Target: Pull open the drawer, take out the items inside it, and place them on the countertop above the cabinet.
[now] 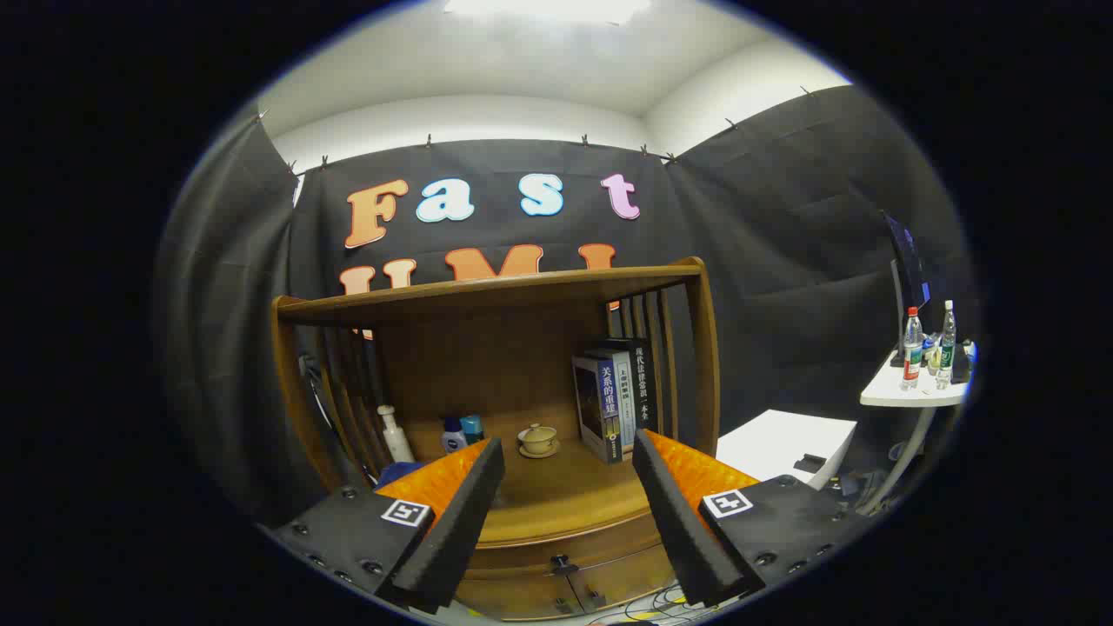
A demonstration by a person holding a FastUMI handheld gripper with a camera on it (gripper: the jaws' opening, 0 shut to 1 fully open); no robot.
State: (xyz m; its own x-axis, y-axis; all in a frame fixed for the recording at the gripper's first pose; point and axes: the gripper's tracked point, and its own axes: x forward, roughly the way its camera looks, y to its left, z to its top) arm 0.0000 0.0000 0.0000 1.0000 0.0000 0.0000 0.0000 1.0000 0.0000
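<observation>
**Drawer closed under the countertop, fingers spread and empty**

Drawer (556,556) sits shut in the front of the wooden cabinet (496,304), just below the countertop (556,500), with a small dark handle (561,565) at its middle. The handle lies low between the two fingers, apart from both. Above the countertop a top shelf rests on slatted side panels. The gripper (565,452) hangs in front of the cabinet with its fingers spread wide, nothing between them and nothing touching them.

On the countertop, a row of upright books (613,404) stands against the right slats, beyond the right finger. A lidded tea bowl on a saucer (537,439) sits near the middle, beyond the gap between the fingers. To its left stand two small bottles (461,432), and further left a white pump bottle (396,433) beside the left slats.

Off to the right, well apart from the cabinet, a white side table (909,396) carries two drink bottles (926,343).
</observation>
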